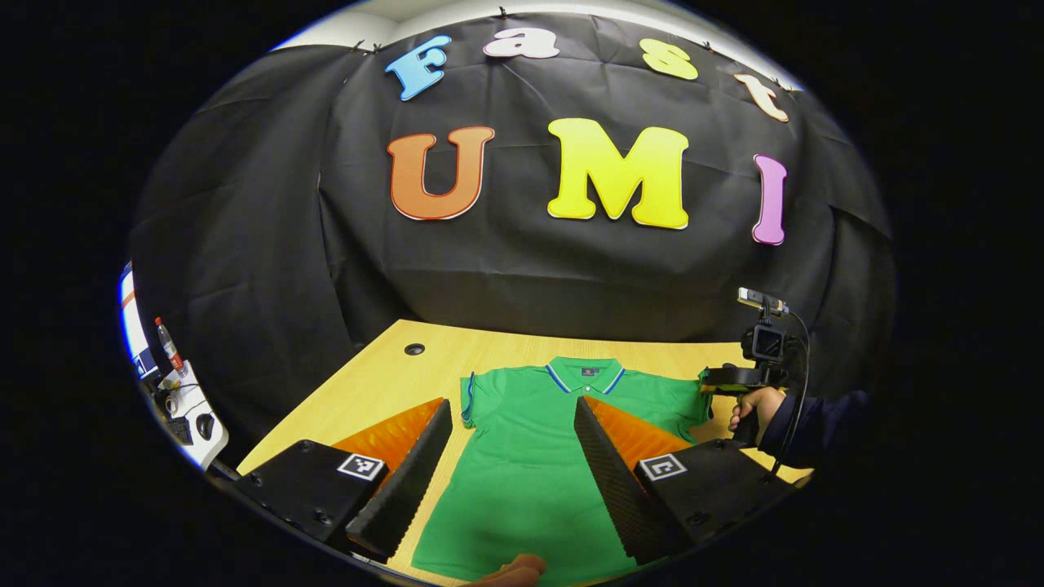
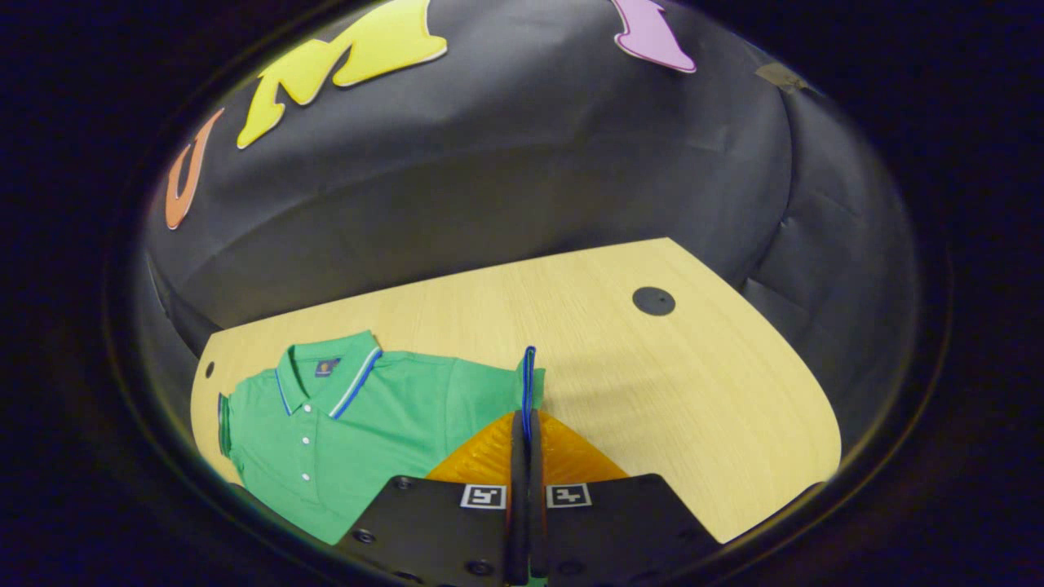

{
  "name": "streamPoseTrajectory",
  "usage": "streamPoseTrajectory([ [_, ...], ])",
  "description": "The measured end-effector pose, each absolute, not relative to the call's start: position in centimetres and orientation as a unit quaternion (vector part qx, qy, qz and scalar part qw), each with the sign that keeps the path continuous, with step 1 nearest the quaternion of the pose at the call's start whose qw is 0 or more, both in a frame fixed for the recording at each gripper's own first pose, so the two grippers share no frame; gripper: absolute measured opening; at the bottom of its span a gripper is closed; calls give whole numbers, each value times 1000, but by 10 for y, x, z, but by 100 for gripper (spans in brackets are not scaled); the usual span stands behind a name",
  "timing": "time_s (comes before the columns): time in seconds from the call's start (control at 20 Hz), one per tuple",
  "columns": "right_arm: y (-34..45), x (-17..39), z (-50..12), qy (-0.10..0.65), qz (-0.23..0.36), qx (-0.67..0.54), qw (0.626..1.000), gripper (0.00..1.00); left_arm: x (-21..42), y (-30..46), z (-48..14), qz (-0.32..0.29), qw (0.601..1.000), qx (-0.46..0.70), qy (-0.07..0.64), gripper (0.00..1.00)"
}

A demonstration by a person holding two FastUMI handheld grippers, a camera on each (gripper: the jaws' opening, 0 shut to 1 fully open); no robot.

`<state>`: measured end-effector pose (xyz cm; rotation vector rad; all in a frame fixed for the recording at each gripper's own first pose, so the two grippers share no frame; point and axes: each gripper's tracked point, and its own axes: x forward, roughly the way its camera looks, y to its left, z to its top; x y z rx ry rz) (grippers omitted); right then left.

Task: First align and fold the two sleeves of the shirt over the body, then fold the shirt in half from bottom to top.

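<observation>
On the wooden tabletop lies one green polo shirt, spread flat with the front up, collar toward the black cloth wall and hem toward the near edge. The collar carries blue and white trim; three white buttons run down the placket.

Left gripper: fingers set wide apart, hovering above the shirt body, gripping nothing. One finger lies over the tabletop beside the shirt's edge, the other over the chest.

Right gripper: fingers pressed together on the blue-trimmed cuff of one short sleeve, which stands up in a thin edge between them. From the left gripper view, this gripper sits at the far side of the shirt, held by one hand in a dark sleeve, with a cable trailing from it.

Surroundings: two round cable holes in the tabletop, one open near the far corner on one side, one capped in black on the other. A side desk at the edge of the left gripper view holds one bottle with a red cap, a mouse and a keyboard. Nothing lies on the shirt between the two sleeves. A fingertip shows at the shirt's near hem.
</observation>
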<state>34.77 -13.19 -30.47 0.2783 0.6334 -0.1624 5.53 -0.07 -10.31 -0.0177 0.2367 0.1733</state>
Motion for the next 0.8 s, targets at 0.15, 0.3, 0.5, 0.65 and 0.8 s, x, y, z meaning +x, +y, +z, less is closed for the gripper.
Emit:
streamPoseTrajectory([
  [0.15, -108, 351, -293, 301, -48, 125, 944, 3, 50, 6, -105, 87, 989, -16, 118, 97],
  [0.3, -69, 354, -286, 294, 10, 136, 946, 3, 43, 16, -108, 95, 988, -22, 121, 98],
  [0.5, -31, 348, -303, 319, 72, 95, 940, 3, 33, 28, -118, 107, 985, -31, 131, 98],
  [0.65, -3, 344, -313, 321, 113, 61, 938, 3, 26, 36, -125, 119, 983, -34, 136, 98],
  [0.8, 15, 342, -322, 323, 132, 30, 937, 4, 22, 38, -127, 120, 983, -34, 135, 98],
])
